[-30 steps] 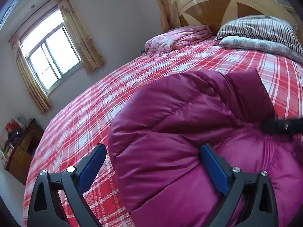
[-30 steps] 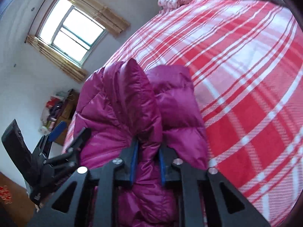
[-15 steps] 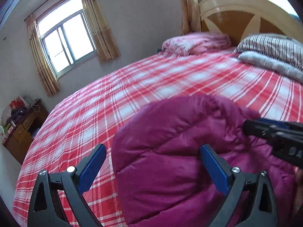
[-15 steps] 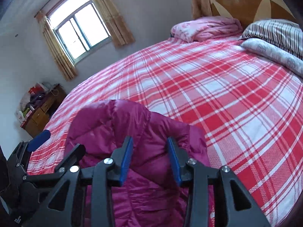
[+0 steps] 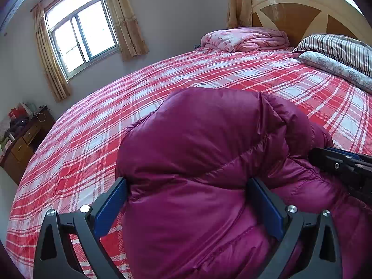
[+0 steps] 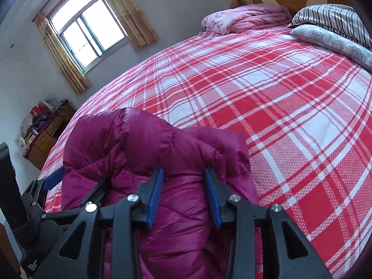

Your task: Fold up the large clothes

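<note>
Magenta quilted nylon, puffed with filling, made up the down jacket (image 5: 209,162), which was bundled in a soft mound at the near edge of the plaid bedspread (image 5: 209,74). It was judged light and bulky, slick on the surface and springy, so any fold would likely puff open unless pressed flat. A stitched seam or hem edge was judged the surest place to be pinched, since smooth panels could slide out.

The left gripper (image 5: 186,200) was spread wide, its blue pads (image 5: 109,204) straddling the mound without squeezing it. The right gripper (image 6: 183,197) was parted too, with fabric lying between its fingers but not clamped.

Well apart, by the headboard (image 5: 302,16), a pink blanket (image 5: 244,39) and striped pillows (image 5: 337,46) were seen; nothing on the bedspread was judged to obstruct folding.
</note>
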`<state>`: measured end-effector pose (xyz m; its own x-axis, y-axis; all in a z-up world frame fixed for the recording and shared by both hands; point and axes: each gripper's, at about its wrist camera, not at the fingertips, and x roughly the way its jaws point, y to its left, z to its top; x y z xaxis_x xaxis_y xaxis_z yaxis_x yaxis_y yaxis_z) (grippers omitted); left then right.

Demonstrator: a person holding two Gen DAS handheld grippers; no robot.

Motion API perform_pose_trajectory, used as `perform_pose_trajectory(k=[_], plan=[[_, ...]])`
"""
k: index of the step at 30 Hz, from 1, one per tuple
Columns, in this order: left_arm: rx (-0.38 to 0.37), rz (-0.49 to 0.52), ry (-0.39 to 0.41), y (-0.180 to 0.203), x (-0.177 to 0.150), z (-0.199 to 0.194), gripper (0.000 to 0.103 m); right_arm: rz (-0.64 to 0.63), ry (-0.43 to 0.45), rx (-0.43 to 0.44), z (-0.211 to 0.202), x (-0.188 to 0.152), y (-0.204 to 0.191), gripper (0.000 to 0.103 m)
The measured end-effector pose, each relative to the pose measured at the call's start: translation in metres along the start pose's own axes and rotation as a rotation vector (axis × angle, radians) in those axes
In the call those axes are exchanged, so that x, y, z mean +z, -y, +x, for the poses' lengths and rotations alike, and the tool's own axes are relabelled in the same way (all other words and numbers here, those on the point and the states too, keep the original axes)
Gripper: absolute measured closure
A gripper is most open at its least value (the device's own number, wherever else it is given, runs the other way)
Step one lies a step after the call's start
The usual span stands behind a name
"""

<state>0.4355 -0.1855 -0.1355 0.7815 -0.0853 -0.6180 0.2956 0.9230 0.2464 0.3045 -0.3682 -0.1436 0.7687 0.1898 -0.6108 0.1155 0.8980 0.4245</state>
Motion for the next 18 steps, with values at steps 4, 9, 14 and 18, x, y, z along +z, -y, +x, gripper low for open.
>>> perform_pose_trajectory(k=[4, 9, 14, 18], plan=[[-0.011, -0.013, -0.010, -0.003, -0.003, 0.003, 0.001, 0.000, -0.006, -0.005, 0.003, -0.001, 0.001, 0.062], [-0.020, -0.019, -0.023, -0.004, -0.004, 0.005, 0.001, -0.002, -0.014, -0.010, 0.007, -0.002, 0.002, 0.062], [-0.026, -0.022, -0.033, -0.005, -0.004, 0.007, 0.001, -0.002, -0.026, -0.011, 0.009, -0.001, 0.002, 0.062], [-0.032, -0.026, -0.039, -0.006, -0.005, 0.009, 0.001, -0.006, -0.034, -0.014, 0.011, -0.002, 0.001, 0.062]])
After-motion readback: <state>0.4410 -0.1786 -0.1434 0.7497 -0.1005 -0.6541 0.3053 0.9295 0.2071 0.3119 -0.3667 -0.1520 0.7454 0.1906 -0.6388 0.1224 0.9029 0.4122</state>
